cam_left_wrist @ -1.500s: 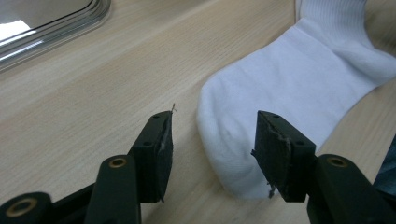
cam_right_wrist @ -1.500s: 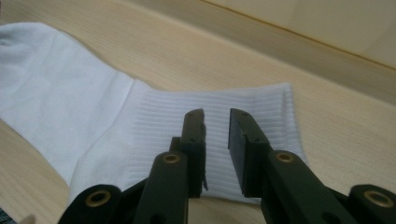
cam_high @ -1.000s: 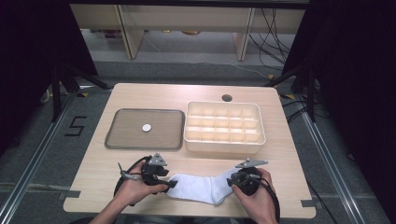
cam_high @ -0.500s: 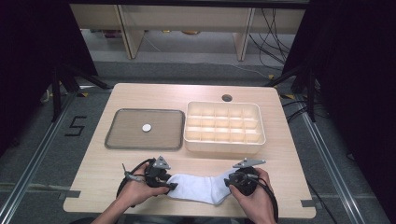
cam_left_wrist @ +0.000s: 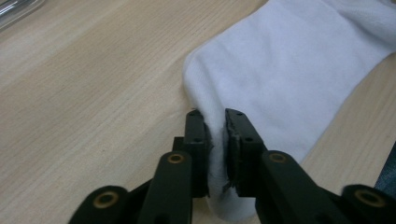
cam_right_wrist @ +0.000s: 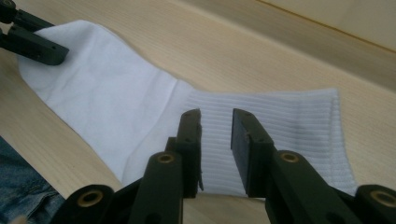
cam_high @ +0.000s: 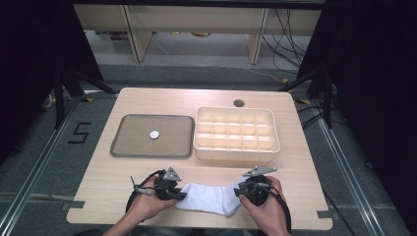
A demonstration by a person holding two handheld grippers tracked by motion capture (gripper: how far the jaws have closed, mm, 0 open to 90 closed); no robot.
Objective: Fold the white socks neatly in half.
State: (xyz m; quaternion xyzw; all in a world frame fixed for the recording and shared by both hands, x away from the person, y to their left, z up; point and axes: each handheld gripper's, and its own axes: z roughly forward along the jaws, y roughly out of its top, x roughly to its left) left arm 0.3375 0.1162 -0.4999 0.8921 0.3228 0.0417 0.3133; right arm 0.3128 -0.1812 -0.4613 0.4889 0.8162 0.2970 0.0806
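My left gripper [cam_left_wrist: 215,135] has just been closing, and its jaws now pinch a fold of the white sock [cam_left_wrist: 289,79] at the toe end; the cloth bunches up between the pads. The right gripper [cam_right_wrist: 215,133] sits over the ribbed cuff with its jaws part-way apart; I cannot tell whether the pads press the cloth or merely straddle it.

Sock position: flat on the wooden table [cam_high: 295,162], stretched between my two tools, toe at the left gripper [cam_high: 172,192], cuff at the right gripper [cam_high: 252,189].

Step in hand, as I judge it: securing both ends before lifting or folding. To do it well, I should take both layers of the cuff in the right jaws, close fully, then raise both hands together so the knit does not slide out of the left pinch.

Materials: sock is soft, matte; smooth knit at the foot, fine vertical ribbing at the cuff [cam_right_wrist: 280,116]. Table is pale wood grain, smooth.

Beyond the left tool: a dark flat tray [cam_high: 123,147] with rounded corners carrying a small white disc [cam_high: 154,133]. Beyond the right tool: a cream compartmented box [cam_high: 236,152], rigid, its cells empty.
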